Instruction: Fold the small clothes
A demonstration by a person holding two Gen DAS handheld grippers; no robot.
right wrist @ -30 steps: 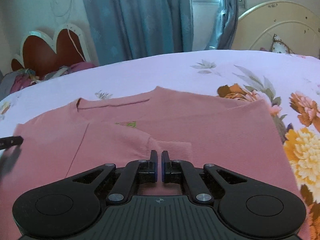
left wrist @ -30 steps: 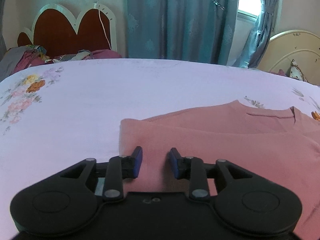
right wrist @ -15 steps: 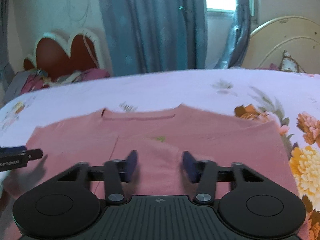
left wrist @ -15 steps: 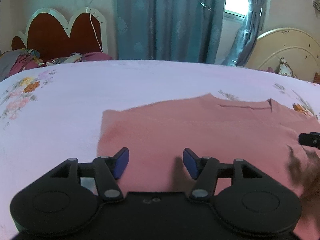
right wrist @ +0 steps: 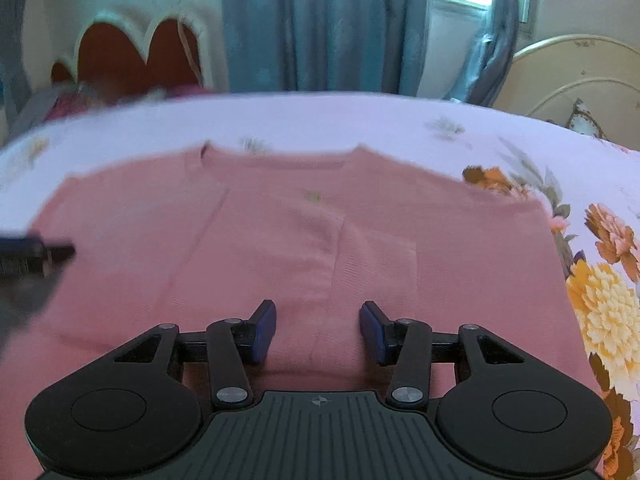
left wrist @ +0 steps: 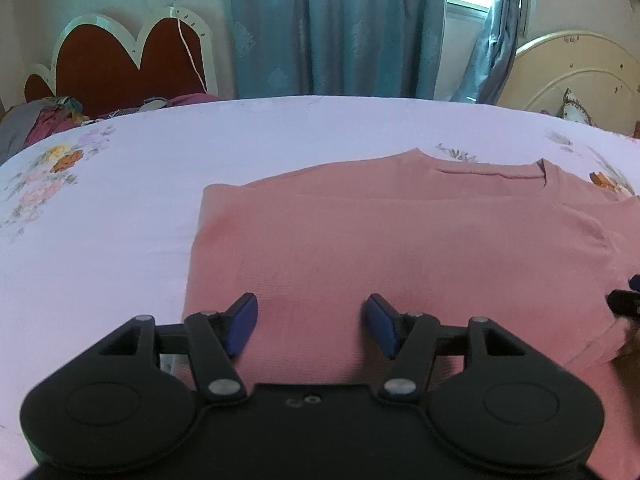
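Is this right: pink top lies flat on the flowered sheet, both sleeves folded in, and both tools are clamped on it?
Not quite. The pink top does lie flat on the flowered sheet with its sleeves folded in, but neither tool is clamped: the left tool and right tool have just opened, pads apart and gripping no cloth. Each wrist view shows it.

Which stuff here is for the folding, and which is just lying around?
For the folding:
- pink top, lying flat on the bedsheet, sleeves folded in
- left gripper, fingers apart over the top
- right gripper, fingers apart over the top

Just lying around:
- heap of clothes by the red headboard
- blue curtains
- cream headboard
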